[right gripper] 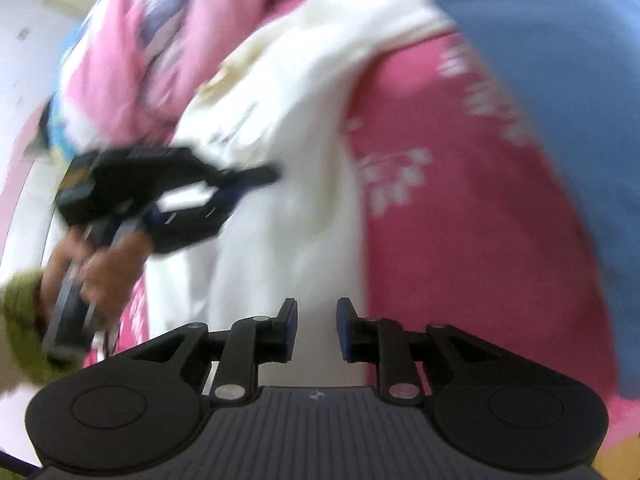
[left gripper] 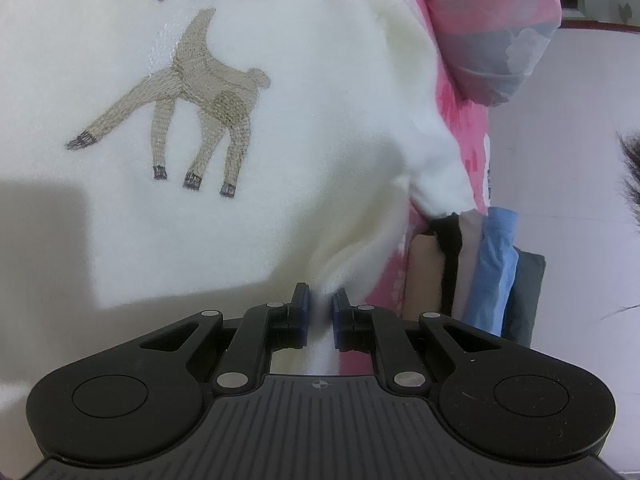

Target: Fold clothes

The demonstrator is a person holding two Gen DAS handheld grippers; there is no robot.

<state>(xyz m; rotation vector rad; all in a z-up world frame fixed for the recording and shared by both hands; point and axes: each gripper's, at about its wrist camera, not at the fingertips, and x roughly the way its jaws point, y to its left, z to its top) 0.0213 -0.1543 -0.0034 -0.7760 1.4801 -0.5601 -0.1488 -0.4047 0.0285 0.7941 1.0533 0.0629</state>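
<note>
Between the blue pads of the left gripper [left gripper: 320, 300] a fold of cream fabric is pinched, the jaws almost together on it. That fabric belongs to a cream sweater [left gripper: 280, 140] spread flat ahead of the gripper, with an embroidered tan deer [left gripper: 192, 92] on its front. The sweater lies on a pink patterned bedcover [left gripper: 456, 120]. Just right of the pinched edge, one white sleeve [left gripper: 436, 172] trails toward a stack of folded clothes [left gripper: 480, 272] in beige, black, blue and grey. A pink and grey pillow [left gripper: 500, 32] sits beyond, at the upper right.

From the right wrist view, which is blurred, the right gripper [right gripper: 316, 322] has its jaws parted with a clear gap, and the pads press on nothing; cream fabric lies below the gap. Ahead of it the sweater [right gripper: 280, 160] runs up the middle of the picture over the pink bedcover [right gripper: 460, 220]. At left, the person's left hand [right gripper: 96, 268], in an olive green cuff [right gripper: 20, 308], grips the black handle, angled down onto the cloth. A blue cloth [right gripper: 560, 60] fills the right edge.
</note>
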